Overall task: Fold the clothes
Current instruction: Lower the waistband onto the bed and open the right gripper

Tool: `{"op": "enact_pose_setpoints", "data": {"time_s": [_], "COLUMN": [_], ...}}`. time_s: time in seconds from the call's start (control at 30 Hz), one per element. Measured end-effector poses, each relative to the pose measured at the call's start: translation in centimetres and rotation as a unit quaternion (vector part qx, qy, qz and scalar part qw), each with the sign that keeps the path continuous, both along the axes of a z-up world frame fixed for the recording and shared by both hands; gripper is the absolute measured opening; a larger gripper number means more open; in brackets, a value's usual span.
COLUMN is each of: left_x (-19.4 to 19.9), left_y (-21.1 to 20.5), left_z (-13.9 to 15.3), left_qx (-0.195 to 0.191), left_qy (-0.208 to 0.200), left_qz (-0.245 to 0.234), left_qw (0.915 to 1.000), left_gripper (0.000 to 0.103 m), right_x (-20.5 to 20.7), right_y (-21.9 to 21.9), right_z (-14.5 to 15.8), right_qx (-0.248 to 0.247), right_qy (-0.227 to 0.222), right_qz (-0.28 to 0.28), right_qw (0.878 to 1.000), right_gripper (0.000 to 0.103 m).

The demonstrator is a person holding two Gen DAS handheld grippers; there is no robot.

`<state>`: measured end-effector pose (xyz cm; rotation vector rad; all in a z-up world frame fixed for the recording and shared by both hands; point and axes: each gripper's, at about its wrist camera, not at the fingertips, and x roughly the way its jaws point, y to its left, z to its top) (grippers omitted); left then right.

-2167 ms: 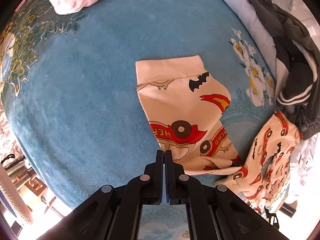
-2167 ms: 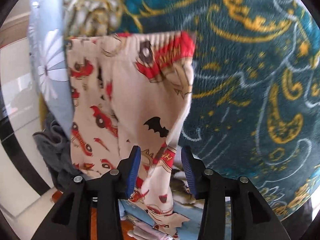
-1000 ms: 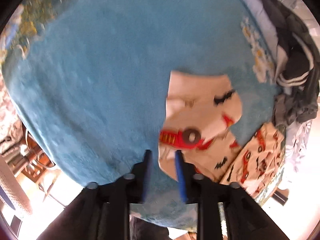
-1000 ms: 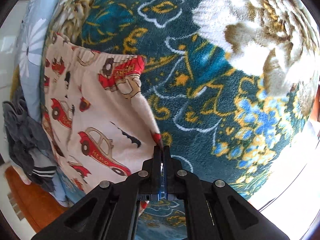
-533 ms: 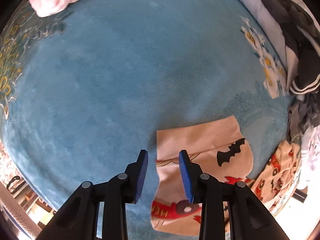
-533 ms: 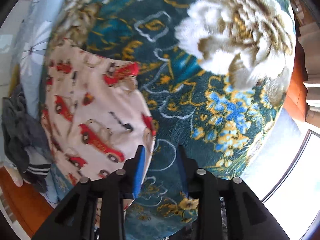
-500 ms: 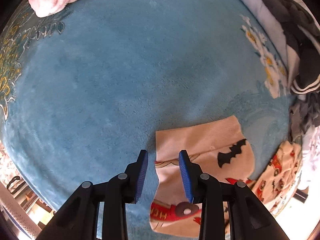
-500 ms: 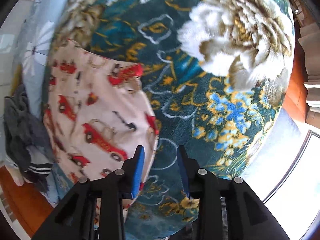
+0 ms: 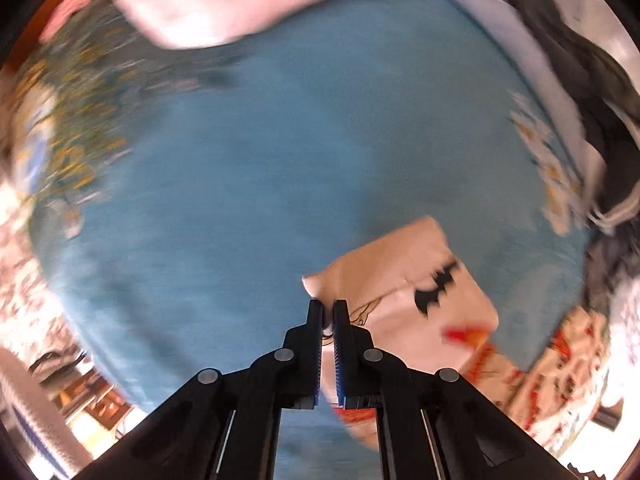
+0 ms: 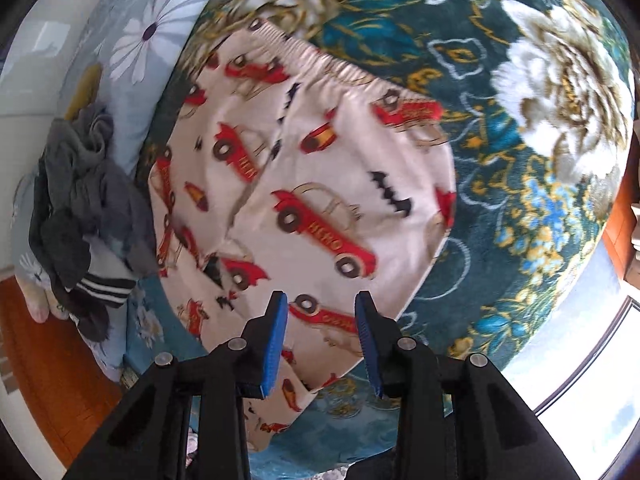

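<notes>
**Pinching the leg end of the car-print trousers**

We have the left gripper point(image 9: 327, 305) nearly closed, a narrow slit left between its blue pads, right at the near corner of the cream trouser leg point(image 9: 404, 304). The picture is smeared, so we cannot tell whether cloth sits in that slit. The right gripper point(image 10: 321, 300) stands wide apart and holds nothing, hovering over the seat of the car-print trousers point(image 10: 304, 200).

The trousers lie spread on the blue blanket point(image 9: 248, 184), toward the edge where the grey clothes point(image 10: 80, 208) are heaped. Their long axis runs from the elastic waistband point(image 10: 320, 56), which points toward the far edge in the right wrist view, down toward us and off under the gripper.

To do this well, we judge we should take both layers of the hem squarely, keep the cloth taut and low, and line edge to edge along that axis. This layout suits either a fold being laid or one being straightened.
</notes>
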<state>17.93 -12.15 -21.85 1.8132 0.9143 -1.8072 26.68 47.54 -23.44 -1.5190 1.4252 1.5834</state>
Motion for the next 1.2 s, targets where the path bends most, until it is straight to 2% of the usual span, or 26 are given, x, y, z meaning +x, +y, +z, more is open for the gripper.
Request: {"op": "enact_pose_setpoints", "data": {"time_s": [0.17, 0.37, 0.4, 0.47, 0.53, 0.6, 0.67, 0.73, 0.87, 0.9, 0.93, 0.97, 1.03, 1.2], "left_x": [3.0, 2.0, 1.8, 1.3, 0.5, -0.5, -1.5, -2.5, -4.4, -4.1, -3.5, -2.8, -2.6, -2.1], "left_y": [-3.7, -3.3, -3.3, -3.1, -2.2, 1.1, 5.0, 8.8, 16.6, 17.8, 18.5, 19.7, 21.9, 23.9], "left_z": [-0.1, 0.6, 0.9, 1.6, 2.9, 3.3, 3.5, 3.7, 3.8, 3.4, 3.0, 3.1, 2.6, 2.9], "left_qx": [-0.019, 0.012, 0.017, 0.03, 0.04, 0.062, 0.087, 0.111, 0.158, 0.169, 0.182, 0.188, 0.187, 0.22], "left_qy": [-0.025, -0.03, -0.035, -0.042, -0.042, -0.029, -0.013, 0.003, 0.032, 0.03, 0.025, 0.015, -0.004, -0.007], "left_qz": [0.042, 0.023, 0.017, 0.004, -0.018, -0.071, -0.131, -0.19, -0.301, -0.321, -0.341, -0.357, -0.377, -0.39], "left_qw": [0.9986, 0.9992, 0.9991, 0.9987, 0.9981, 0.9951, 0.9875, 0.9754, 0.9401, 0.9314, 0.9219, 0.9148, 0.9073, 0.894], "left_gripper": [0.004, 0.008, 0.01, 0.025, 0.035, 0.035, 0.041, 0.044, 0.045, 0.048, 0.058, 0.061, 0.061, 0.059], "right_x": [-1.8, -3.6, -3.9, -4.5, -4.6, -4.5, -4.2, -3.4, -1.9, -1.5, -1.2, -0.9, 0.0, 0.9], "right_y": [-1.8, -3.7, -4.0, -4.7, -5.8, -7.0, -8.1, -8.9, -9.1, -9.0, -8.8, -8.5, -7.9, -6.3], "right_z": [-0.7, -1.7, -1.9, -2.2, -3.4, -4.8, -6.1, -7.2, -7.9, -7.8, -7.6, -7.5, -7.2, -6.8], "right_qx": [-0.02, -0.049, -0.053, -0.063, -0.076, -0.09, -0.103, -0.116, -0.134, -0.135, -0.135, -0.136, -0.134, -0.12], "right_qy": [0.004, 0.009, 0.01, 0.012, -0.001, -0.016, -0.028, -0.036, -0.041, -0.041, -0.04, -0.039, -0.04, -0.034], "right_qz": [0.025, 0.056, 0.061, 0.071, 0.084, 0.098, 0.103, 0.093, 0.082, 0.082, 0.081, 0.08, 0.074, 0.066], "right_qw": [0.999, 0.997, 0.997, 0.995, 0.994, 0.991, 0.989, 0.988, 0.987, 0.987, 0.987, 0.987, 0.987, 0.99], "right_gripper": [0.036, 0.039, 0.04, 0.04, 0.04, 0.04, 0.04, 0.04, 0.04, 0.04, 0.04, 0.04, 0.04, 0.04]}}
